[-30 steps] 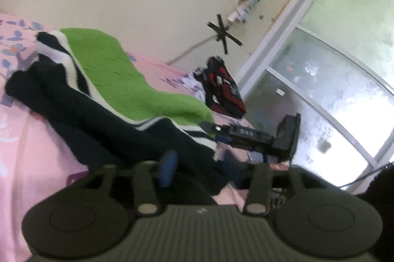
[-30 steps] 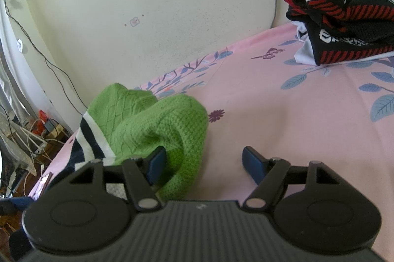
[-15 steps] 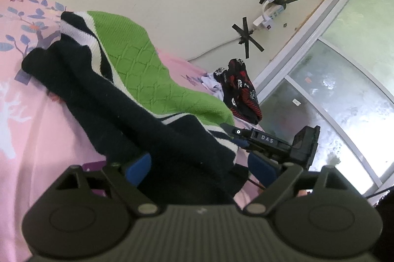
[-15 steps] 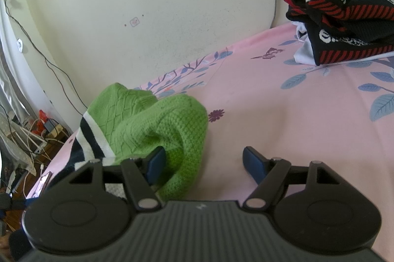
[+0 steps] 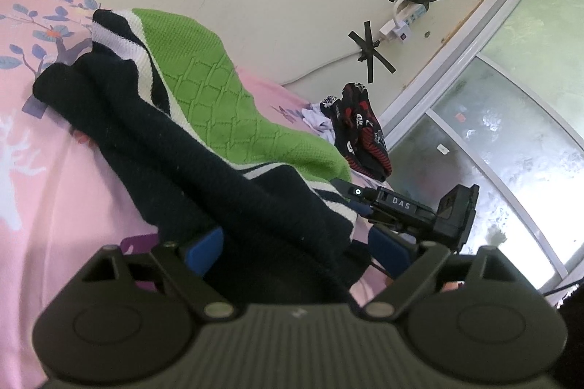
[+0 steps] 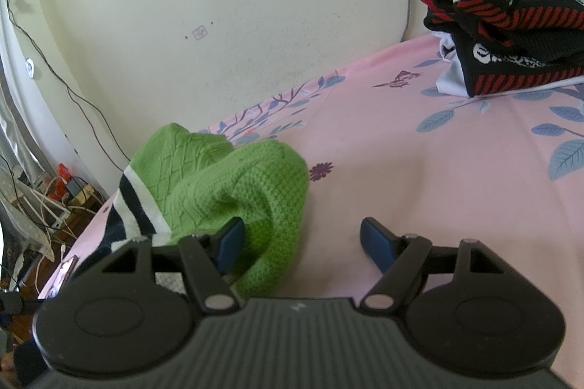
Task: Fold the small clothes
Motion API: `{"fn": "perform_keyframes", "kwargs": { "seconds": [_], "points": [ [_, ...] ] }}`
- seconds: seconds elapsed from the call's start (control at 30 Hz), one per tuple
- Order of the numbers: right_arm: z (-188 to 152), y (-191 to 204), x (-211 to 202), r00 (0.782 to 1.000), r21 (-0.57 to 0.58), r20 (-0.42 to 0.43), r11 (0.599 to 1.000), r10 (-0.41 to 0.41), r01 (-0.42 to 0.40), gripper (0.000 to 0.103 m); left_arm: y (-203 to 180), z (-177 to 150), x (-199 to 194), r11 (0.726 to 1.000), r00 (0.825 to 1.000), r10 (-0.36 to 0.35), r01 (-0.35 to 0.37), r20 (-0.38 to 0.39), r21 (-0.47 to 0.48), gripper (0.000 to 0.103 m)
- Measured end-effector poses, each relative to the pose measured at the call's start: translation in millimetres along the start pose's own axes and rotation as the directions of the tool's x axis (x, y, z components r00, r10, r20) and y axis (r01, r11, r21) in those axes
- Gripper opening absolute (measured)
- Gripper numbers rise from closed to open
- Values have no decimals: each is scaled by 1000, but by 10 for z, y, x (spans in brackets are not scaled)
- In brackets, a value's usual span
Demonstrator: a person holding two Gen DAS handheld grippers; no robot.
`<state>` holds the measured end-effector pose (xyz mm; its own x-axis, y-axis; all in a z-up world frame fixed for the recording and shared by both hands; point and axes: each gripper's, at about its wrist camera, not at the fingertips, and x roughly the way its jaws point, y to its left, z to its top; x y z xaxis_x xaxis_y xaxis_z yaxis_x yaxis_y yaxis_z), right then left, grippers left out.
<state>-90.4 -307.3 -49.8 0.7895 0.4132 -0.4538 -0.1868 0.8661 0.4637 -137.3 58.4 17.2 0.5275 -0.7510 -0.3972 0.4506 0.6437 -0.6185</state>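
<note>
So the green and navy sweater (image 5: 204,118) was lying on the pink bed (image 6: 419,177). Left gripper (image 5: 295,248) had just spread wide around its dark end, right gripper (image 6: 303,243) gaped too, gripping nothing.

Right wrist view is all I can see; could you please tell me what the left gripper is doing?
Observer: The left gripper has just been opening its jaws. The navy part of the sweater lies between them, not clamped.
Operator: How far does that navy part run?
Observer: It stretches away across the pink sheet, alongside the green panel.
Operator: Is there anything beyond the red-and-black pile?
Observer: A window stands just behind the pile.
</note>
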Motion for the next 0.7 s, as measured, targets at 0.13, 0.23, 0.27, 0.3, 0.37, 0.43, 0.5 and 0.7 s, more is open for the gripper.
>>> {"fn": "perform_keyframes", "kwargs": {
  "seconds": [0.13, 0.23, 0.27, 0.3, 0.37, 0.43, 0.5, 0.7],
  "points": [
    [0, 2, 2, 1000, 0, 0, 1000, 0, 0, 72, 2, 2, 3, 1000, 1000, 0, 0, -1, 0, 91],
    [1, -1, 1, 1000, 0, 0, 1000, 1, -1, 72, 3, 1, 4, 1000, 1000, 0, 0, -1, -1, 91],
    [1, -1, 0, 1000, 0, 0, 1000, 1, -1, 72, 3, 1, 3, 1000, 1000, 0, 0, -1, 0, 91],
    [1, 0, 1, 1000, 0, 0, 1000, 1, -1, 72, 3, 1, 3, 1000, 1000, 0, 0, -1, 0, 92],
    [-1, 6, 2, 1000, 0, 0, 1000, 1, -1, 72, 3, 1, 5, 1000, 1000, 0, 0, -1, 0, 92],
    [1, 0, 0, 1000, 0, 0, 1000, 1, -1, 72, 3, 0, 4, 1000, 1000, 0, 0, 0, -1, 92],
    [1, 0, 0, 1000, 0, 0, 1000, 1, -1, 72, 3, 0, 4, 1000, 1000, 1, -1, 0, -1, 92],
    [3, -4, -2, 1000, 0, 0, 1000, 2, -2, 72, 4, 0, 4, 1000, 1000, 1, -1, 0, -1, 92]
  ]
}}
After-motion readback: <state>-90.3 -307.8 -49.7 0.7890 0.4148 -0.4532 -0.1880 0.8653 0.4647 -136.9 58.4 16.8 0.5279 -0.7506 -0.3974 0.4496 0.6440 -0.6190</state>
